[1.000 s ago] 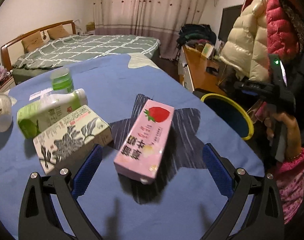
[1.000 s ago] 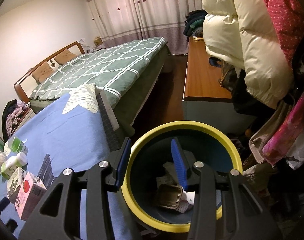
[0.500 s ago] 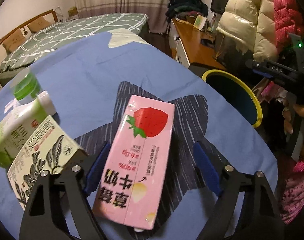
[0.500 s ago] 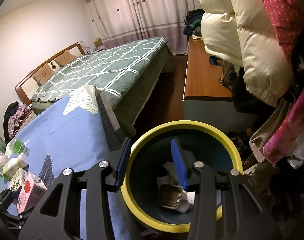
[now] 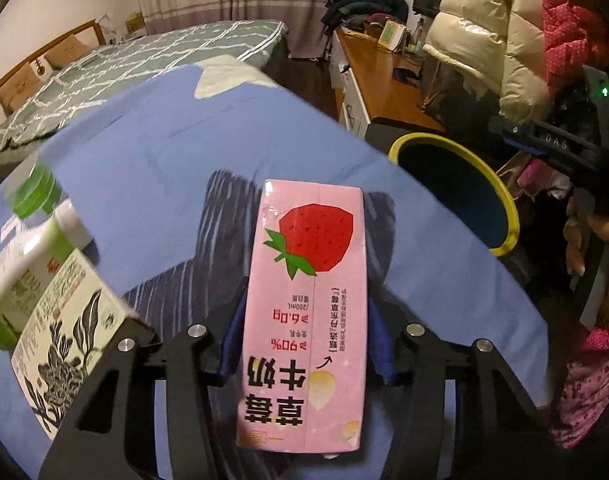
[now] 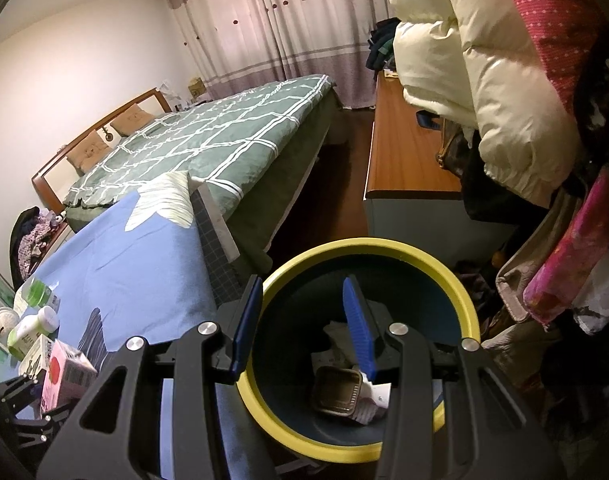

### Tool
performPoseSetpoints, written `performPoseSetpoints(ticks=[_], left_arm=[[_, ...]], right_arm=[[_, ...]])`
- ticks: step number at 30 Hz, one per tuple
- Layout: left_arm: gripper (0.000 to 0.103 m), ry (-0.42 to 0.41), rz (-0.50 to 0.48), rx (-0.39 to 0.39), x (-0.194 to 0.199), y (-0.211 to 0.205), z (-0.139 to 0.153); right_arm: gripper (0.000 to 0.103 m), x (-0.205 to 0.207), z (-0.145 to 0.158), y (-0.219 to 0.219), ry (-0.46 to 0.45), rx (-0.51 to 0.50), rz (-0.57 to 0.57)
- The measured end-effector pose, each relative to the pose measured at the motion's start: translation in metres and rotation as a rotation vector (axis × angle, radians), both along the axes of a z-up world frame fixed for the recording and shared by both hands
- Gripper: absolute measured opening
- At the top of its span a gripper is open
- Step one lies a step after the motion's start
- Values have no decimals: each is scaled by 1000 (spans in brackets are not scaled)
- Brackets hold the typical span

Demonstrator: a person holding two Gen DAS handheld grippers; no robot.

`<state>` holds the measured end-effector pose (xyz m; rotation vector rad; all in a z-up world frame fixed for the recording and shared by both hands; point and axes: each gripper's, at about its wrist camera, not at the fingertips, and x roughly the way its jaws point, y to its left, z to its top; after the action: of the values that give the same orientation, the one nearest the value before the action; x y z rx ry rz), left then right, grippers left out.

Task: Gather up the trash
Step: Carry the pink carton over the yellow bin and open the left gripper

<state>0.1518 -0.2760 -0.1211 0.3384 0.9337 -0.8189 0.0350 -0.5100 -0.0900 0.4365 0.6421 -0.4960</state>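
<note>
A pink strawberry milk carton (image 5: 308, 304) lies on the blue tablecloth (image 5: 164, 140), and my left gripper (image 5: 306, 332) is shut on it, blue pads pressing its two long sides. The same carton (image 6: 66, 374) shows small at the lower left of the right wrist view. My right gripper (image 6: 304, 320) hangs open over the yellow-rimmed bin (image 6: 368, 246), nothing between its fingers. Inside the bin lie a foil tray (image 6: 338, 390) and crumpled paper. From the left wrist view the bin (image 5: 504, 200) stands just off the table's right edge.
Left of the pink carton lie a white carton with black leaf print (image 5: 64, 344), a green-and-white bottle (image 5: 28, 264) and a green-capped bottle (image 5: 36, 192). A bed (image 6: 208, 140), a wooden desk (image 6: 404, 160) and hanging jackets (image 6: 484, 80) surround the bin.
My left gripper came forward over the pink carton and its jaws closed onto the carton's sides. The right gripper stayed still above the bin.
</note>
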Motion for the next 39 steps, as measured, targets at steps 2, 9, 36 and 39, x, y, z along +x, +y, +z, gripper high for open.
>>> performPoseSetpoints(ticks=[2,9,36,39], left_arm=[[52,-4,-11,-8,-1,-8,5],[51,-24,-79,-36,-4,-54,26],[50,-27,-281,-31,-34,-254,29],[51,-22,-281,-5,-36,-262,20]], right_arm=[[40,-5,1,-1,-3,-3,-3],[40,-27,4,-9,-17,-4,-24],[40,-93,-5,-64,-3,-35,-171],[40,-95,-6,-63,-2,-33,-175]])
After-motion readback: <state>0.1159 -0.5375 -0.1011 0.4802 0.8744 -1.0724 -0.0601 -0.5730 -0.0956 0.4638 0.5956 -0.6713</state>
